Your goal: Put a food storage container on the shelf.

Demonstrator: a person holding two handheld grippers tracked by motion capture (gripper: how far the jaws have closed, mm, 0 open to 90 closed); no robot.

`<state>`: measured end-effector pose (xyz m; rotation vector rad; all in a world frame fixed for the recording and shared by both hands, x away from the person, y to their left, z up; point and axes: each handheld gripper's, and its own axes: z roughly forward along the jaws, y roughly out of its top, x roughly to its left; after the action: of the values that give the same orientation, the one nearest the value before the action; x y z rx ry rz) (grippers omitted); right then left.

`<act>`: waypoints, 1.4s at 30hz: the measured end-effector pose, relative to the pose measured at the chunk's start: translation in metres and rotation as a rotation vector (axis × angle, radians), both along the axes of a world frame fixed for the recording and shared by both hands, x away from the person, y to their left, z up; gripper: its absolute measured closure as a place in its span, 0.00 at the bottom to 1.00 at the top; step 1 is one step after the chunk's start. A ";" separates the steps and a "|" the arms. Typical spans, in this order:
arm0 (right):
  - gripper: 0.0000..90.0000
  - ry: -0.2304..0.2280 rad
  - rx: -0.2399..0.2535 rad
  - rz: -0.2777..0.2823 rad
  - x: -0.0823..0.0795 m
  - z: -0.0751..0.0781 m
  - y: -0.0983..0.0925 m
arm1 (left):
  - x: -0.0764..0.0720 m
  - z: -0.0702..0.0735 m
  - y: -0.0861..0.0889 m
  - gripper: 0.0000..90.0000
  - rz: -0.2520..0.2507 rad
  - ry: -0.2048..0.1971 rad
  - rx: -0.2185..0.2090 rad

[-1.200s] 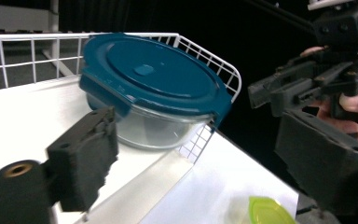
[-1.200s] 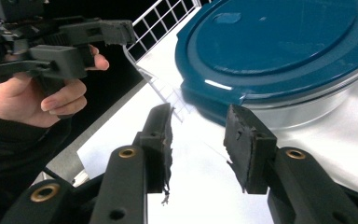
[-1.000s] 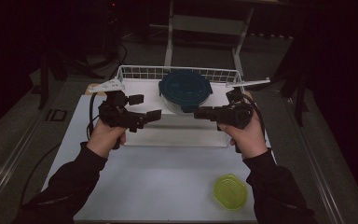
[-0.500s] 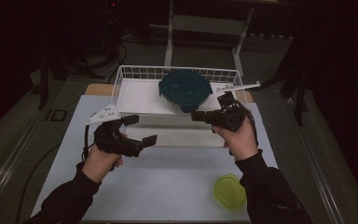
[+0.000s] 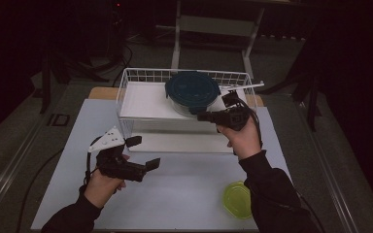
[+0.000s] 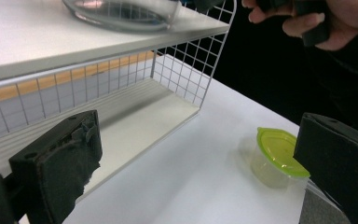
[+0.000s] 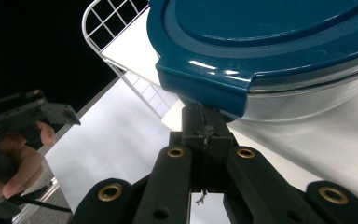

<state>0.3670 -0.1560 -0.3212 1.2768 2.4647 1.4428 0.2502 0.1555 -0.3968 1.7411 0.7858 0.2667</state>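
Right gripper clenched at the lid tab of the glass bowl; left gripper released.

Right gripper [image 7: 204, 122]: pads meet under the teal lid [image 7: 270, 42], touching its tab; whether anything is pinched, I cannot tell. The glass bowl [image 5: 193, 93] sits on the wire rack's [image 5: 141, 76] shelf, at 12 o'clock on the tabletop [image 5: 184, 189]. Judged heavy, rigid, slick, breakable; hold the lid's tab or rim. Left gripper [image 5: 141, 153] hangs at 8 o'clock, jaws apart, empty. Green-lidded container [image 5: 237, 199] at 5 o'clock.
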 end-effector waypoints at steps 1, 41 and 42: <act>1.00 0.000 0.000 0.000 0.000 0.000 0.000 | 0.000 0.000 0.000 0.00 0.000 0.000 0.000; 0.17 -0.147 0.102 0.059 -0.059 -0.023 -0.037 | -0.041 -0.080 0.019 0.01 0.032 -0.021 0.072; 0.18 -0.156 0.095 0.054 -0.062 -0.025 -0.040 | -0.041 -0.080 0.019 0.00 0.030 -0.027 0.070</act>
<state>0.3053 -0.1957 -0.3461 1.0734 2.3742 1.6229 0.2089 0.1740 -0.4766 1.7884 0.7922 0.3409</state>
